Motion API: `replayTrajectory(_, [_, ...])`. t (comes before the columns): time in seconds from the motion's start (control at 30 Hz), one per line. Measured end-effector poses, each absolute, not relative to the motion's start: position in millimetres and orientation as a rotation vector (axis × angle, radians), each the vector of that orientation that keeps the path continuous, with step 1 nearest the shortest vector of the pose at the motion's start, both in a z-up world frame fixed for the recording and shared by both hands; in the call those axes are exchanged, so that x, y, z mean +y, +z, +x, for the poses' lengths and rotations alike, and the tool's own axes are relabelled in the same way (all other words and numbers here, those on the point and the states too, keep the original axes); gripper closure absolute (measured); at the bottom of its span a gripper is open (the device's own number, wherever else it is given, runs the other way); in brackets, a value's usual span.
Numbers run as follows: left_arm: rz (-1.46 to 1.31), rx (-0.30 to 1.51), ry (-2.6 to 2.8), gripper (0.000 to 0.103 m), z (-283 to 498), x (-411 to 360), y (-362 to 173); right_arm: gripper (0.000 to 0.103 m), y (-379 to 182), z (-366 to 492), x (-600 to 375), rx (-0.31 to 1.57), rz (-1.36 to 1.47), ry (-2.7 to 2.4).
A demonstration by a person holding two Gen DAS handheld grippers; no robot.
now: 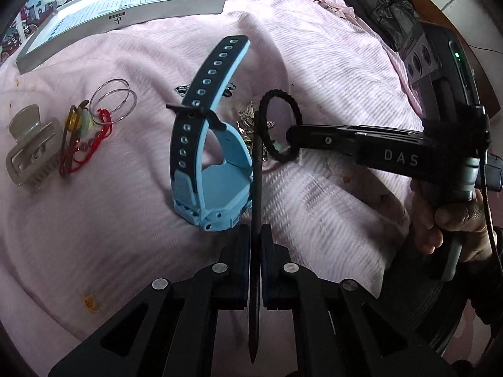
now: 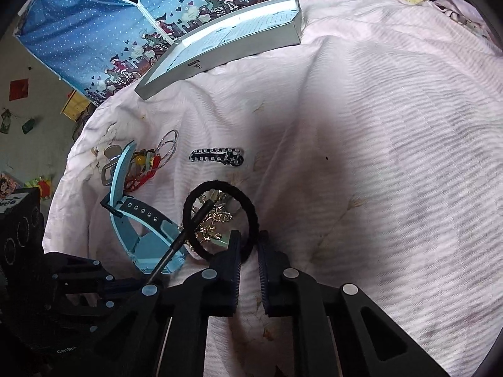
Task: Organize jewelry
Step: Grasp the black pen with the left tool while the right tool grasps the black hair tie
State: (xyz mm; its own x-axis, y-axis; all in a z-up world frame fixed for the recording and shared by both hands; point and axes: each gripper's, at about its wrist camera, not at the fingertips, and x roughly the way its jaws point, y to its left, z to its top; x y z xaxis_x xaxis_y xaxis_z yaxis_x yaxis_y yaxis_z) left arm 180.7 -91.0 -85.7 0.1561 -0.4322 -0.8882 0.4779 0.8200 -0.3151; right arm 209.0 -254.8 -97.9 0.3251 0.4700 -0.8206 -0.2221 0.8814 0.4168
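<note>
Gripping thin black stick (image 1: 255,251), left tool (image 1: 256,235); right tool (image 2: 249,245) clamps black hair tie (image 2: 220,220); blue watch (image 1: 207,157) beside.

I see ribbed pink cloth bedspread (image 1: 330,72), matt rubbery blue watch strap (image 1: 217,72), fuzzy black hair tie (image 2: 220,220), shiny metal hoops (image 1: 113,100).

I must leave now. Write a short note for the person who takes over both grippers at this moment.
Left gripper: shut on a thin black stick, its tip at the black hair tie.
Right gripper: shut on that hair tie's rim, held upright.
On the pink cloth: blue watch, gold chain, silver hoops, red cord, beige hair claw, striped clip.
Grey box: nothing visible inside yet.
Left: everything still to sort.
</note>
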Motion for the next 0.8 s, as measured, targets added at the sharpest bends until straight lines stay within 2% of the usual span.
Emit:
replayTrajectory(0.27, [0.013, 1.198, -0.647, 0.1, 179, -91, -89, 0.092, -106, 216, -257, 1.178, 0.319, 0.465])
replayTrajectory(0.37, [0.01, 1.163, -0.639, 0.1, 178, -93, -90, 0.097, -101, 212, -258, 1.15, 0.32, 0.47])
replayTrajectory(0.8, [-0.066, 1.016, -0.675, 0.1, 161, -98, -65, 0.097, -55, 200, -295, 0.895, 0.458, 0.452])
